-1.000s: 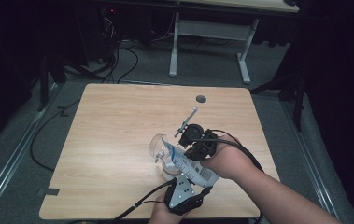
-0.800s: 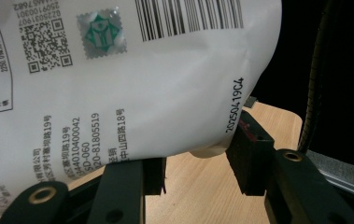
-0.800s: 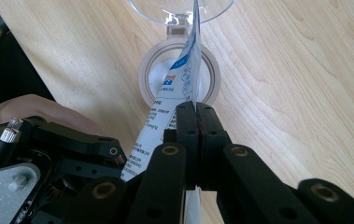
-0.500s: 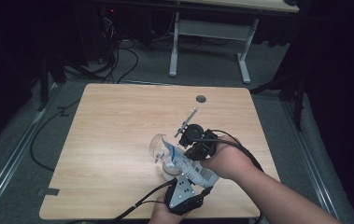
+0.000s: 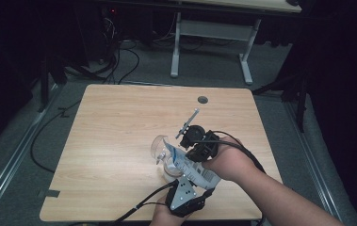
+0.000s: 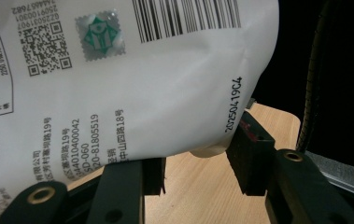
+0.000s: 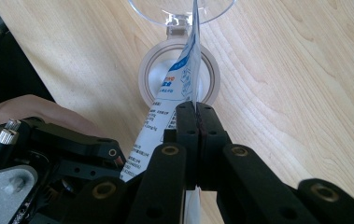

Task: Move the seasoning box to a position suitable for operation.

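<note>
Two grippers, one white pouch (image 5: 192, 167), one clear jar (image 5: 168, 165), one flip lid (image 5: 158, 147), all bunched near front edge of table (image 5: 119, 122).

R gripper (image 7: 195, 109): jaws pressed together on thin top edge of pouch (image 7: 184, 74), no gap between pads. Pouch runs fwd from those fingertips, lower corner dipping into round mouth of jar (image 7: 149, 74) just beyond them. Lid (image 7: 151, 9) hinged back, past far side of jar rim, clear of pads.

L gripper (image 6: 195, 163): jaws standing apart, bare wood visible in the gap. Pouch body (image 6: 142, 84) bulging right over both pads, barcode and small print facing cam, hiding whatever sits ahead. Can't tell if pads press on anything. In high view, L gripper (image 5: 178, 181) just behind jar, R gripper (image 5: 186, 157) beside it, so both sets of fingers close together, pouch between and over them.

In the way: L gripper body just left of R fingertips in R gripper view, person's hand behind it; open lid just beyond jar mouth; cables trailing off front edge from both grippers.

Room: broad bare wood left of and beyond fingers, far edge well apart. Front edge near, just behind L hand. Right edge nearer to R hand than left edge.

Other stuff: one round hole (image 5: 202, 100) in tabletop, well beyond fingertips; one second table (image 5: 214, 28) farther back; loose cables (image 5: 119, 66) on floor by its legs.
</note>
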`<action>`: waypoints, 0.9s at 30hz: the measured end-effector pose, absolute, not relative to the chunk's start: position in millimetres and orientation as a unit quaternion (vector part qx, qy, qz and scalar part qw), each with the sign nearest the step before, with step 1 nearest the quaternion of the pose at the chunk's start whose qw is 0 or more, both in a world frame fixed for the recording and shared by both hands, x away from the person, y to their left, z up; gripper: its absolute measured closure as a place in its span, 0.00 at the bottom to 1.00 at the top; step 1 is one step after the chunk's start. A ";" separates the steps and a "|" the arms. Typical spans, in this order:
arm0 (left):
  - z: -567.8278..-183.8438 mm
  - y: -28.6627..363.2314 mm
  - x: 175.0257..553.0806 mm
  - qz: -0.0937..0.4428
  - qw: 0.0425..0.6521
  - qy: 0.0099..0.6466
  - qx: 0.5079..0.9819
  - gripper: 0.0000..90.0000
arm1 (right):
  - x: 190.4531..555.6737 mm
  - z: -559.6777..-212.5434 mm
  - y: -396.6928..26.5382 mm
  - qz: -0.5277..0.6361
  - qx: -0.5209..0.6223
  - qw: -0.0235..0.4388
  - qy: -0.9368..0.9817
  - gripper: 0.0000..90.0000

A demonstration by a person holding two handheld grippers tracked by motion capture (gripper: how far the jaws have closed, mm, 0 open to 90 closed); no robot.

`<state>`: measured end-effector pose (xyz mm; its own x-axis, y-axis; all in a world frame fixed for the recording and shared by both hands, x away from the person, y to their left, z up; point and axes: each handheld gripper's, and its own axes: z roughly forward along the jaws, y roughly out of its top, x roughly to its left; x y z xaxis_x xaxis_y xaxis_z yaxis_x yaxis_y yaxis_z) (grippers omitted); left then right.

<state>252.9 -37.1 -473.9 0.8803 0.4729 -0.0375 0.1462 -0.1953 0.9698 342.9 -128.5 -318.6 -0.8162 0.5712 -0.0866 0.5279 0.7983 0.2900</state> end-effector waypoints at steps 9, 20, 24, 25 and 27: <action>-474.2 -37.1 253.0 0.137 0.601 0.203 0.760 0.68 | 343.5 -318.4 -128.1 0.125 0.290 0.084 0.945 1.00; -473.6 -36.7 252.8 0.137 0.602 0.203 0.760 0.67 | 343.8 -318.9 -127.2 0.127 0.288 0.084 0.945 1.00; -473.5 -36.7 252.7 0.136 0.602 0.202 0.760 0.67 | 343.9 -319.2 -127.2 0.128 0.288 0.083 0.945 1.00; -473.5 -36.7 252.7 0.136 0.603 0.202 0.760 0.67 | 343.9 -319.2 -127.0 0.127 0.288 0.084 0.945 1.00; -473.3 -36.7 252.6 0.136 0.603 0.202 0.760 0.67 | 343.8 -319.1 -126.8 0.127 0.289 0.084 0.945 1.00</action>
